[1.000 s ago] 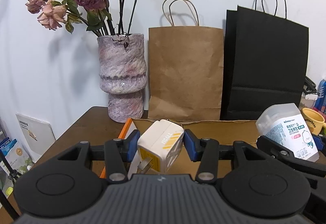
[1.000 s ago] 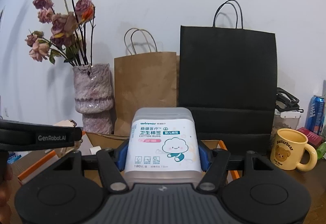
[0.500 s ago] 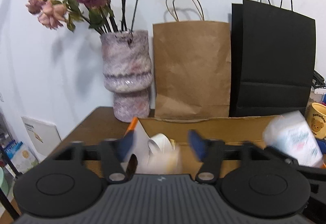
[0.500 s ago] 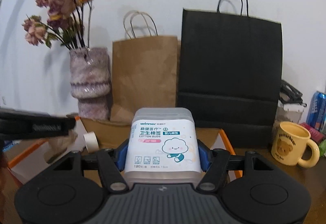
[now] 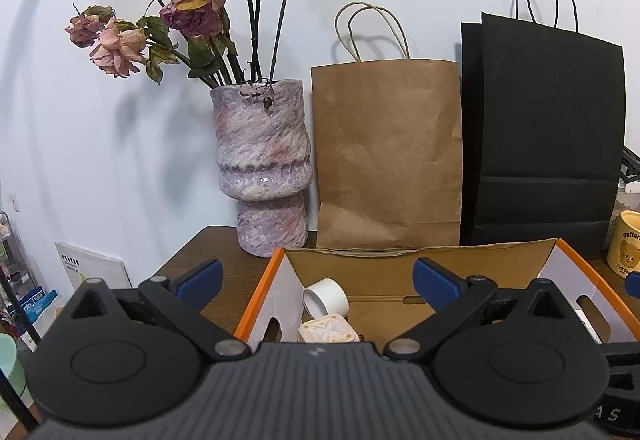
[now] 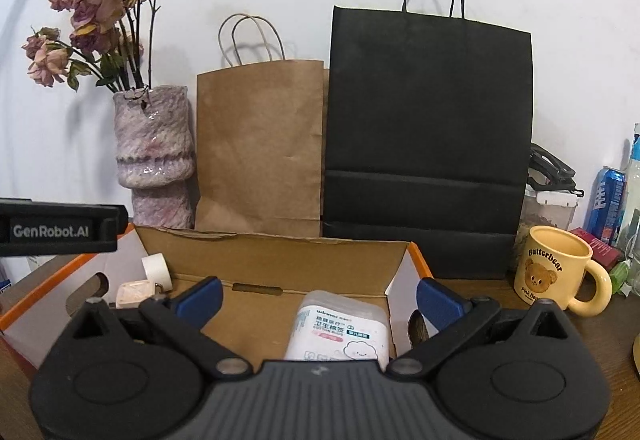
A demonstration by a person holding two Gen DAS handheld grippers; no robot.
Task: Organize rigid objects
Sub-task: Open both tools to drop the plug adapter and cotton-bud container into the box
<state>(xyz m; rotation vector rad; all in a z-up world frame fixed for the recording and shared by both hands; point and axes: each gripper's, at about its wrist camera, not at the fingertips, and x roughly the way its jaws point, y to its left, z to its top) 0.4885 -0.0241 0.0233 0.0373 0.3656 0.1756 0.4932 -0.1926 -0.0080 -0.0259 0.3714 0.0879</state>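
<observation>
Below both spread, empty claws, a white labelled cotton-bud box (image 6: 338,332) lies tilted.

1. Left gripper (image 5: 316,276): jaws, clamped on the cream plug adapter (image 5: 328,328) one second ago, now spread wide with nothing between them.
2. Cream plug adapter: formerly held mid-frame, now lying in the orange-edged box (image 5: 592,272), lower centre of the left wrist view, just below the white tape roll (image 5: 325,296).
3. Right gripper (image 6: 318,294): jaws, previously closed on the cotton bud tub (image 6: 340,328), now parted.
4. Cotton bud tub: now resting on the box floor, lower centre of the right wrist view.
</observation>
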